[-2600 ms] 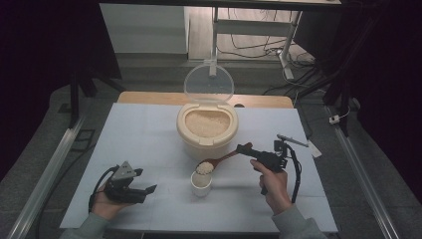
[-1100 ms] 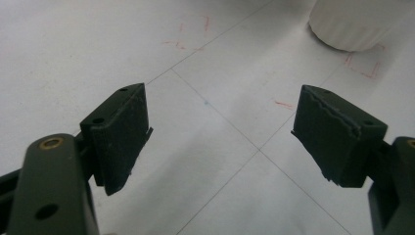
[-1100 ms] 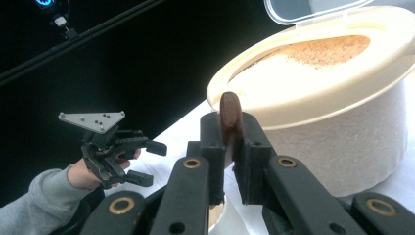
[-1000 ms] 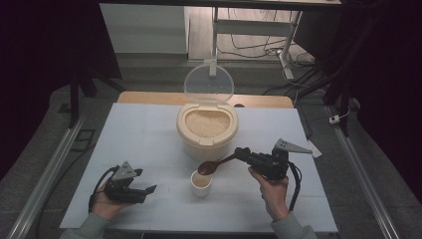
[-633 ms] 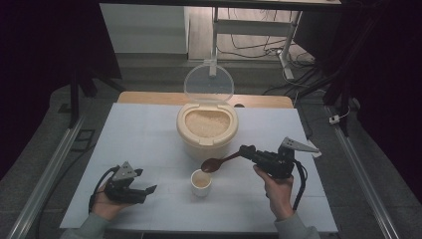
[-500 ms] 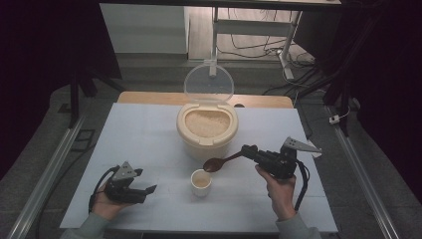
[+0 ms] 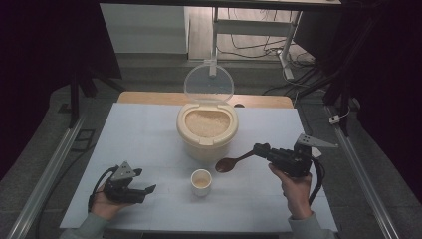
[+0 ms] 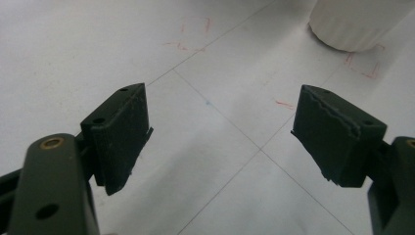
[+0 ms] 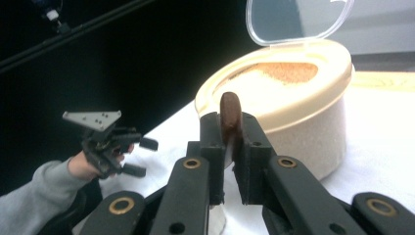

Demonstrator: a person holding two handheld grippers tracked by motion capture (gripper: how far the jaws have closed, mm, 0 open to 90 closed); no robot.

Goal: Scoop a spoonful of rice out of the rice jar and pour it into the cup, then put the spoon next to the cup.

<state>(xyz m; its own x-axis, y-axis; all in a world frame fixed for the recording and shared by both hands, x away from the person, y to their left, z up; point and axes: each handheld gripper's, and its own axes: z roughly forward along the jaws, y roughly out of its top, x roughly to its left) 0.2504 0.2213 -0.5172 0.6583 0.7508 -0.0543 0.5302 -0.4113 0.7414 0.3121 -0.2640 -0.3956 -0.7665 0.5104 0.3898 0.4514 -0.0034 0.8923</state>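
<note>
A cream rice container [image 7: 207,130] with its clear lid [image 7: 209,83] up stands mid-table, full of rice [image 9: 284,71]. In front of it sits a small white cup [image 7: 201,181] holding some rice. My right gripper [image 7: 261,149] is shut on the handle of a dark wooden spoon [image 7: 230,163], whose empty bowl hovers right of the cup; the right gripper view shows the spoon [image 9: 229,111] edge-on between the jaws [image 9: 228,142]. My left gripper [image 7: 144,191] rests open at the front left, its pads [image 8: 121,129] wide apart over bare table.
The white table top [image 7: 139,139] carries faint grid lines and red marks [image 8: 195,24]. The cup's base [image 8: 357,22] lies ahead of the left gripper. A wooden surface [image 7: 263,101] lies beyond the far edge, with metal rails [image 7: 47,169] along both sides.
The spoon, loaded with rice over the cup, has emptied into it. My right gripper then drew the spoon back to the right and slightly up. The left gripper stayed still.
</note>
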